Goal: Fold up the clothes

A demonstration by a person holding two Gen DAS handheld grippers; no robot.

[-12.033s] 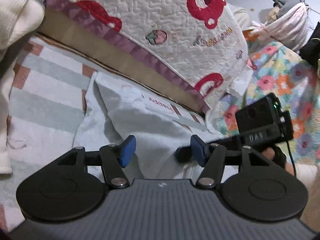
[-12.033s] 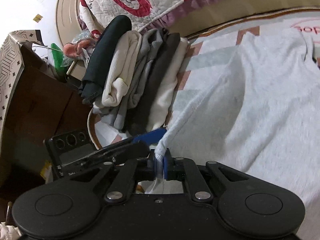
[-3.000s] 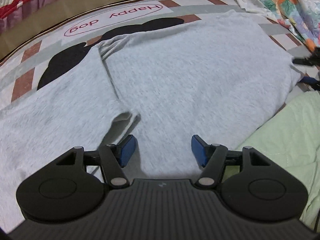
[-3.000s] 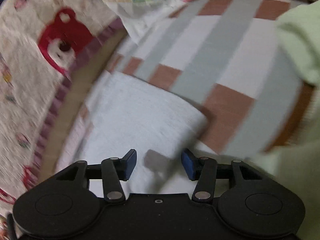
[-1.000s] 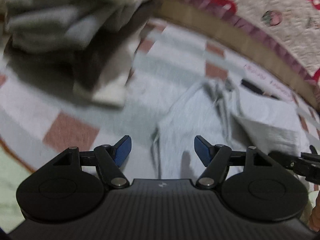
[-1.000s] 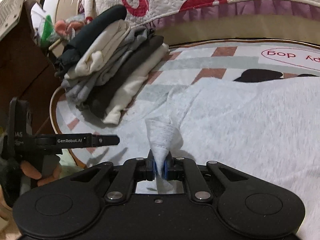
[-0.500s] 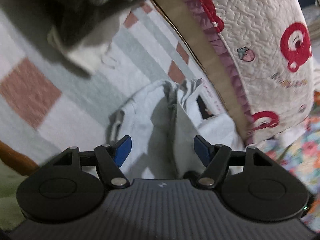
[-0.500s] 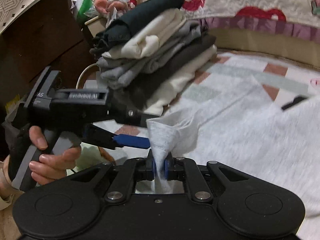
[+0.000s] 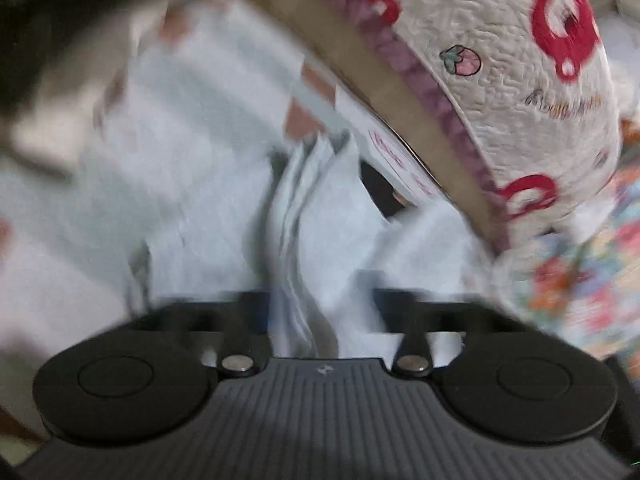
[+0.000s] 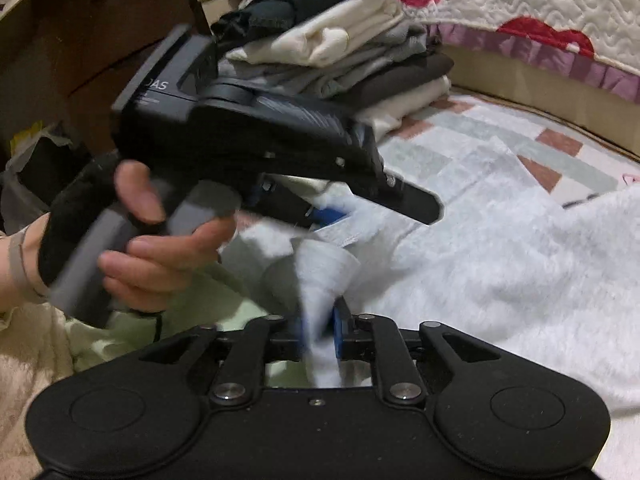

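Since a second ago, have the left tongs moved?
Yes. In the right wrist view the left tongs have come in from the left edge, crossing in front of the folded stack, and are now at the grey sleeve.

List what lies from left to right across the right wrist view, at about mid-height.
Person's hand on a grey handle → left gripper, closed on the garment's edge → light grey garment spread over the checked blanket.

Checked bed sheet (image 10: 472, 140), bear-print quilt (image 9: 500, 60), brown wooden cabinet (image 10: 80, 40) alongside.
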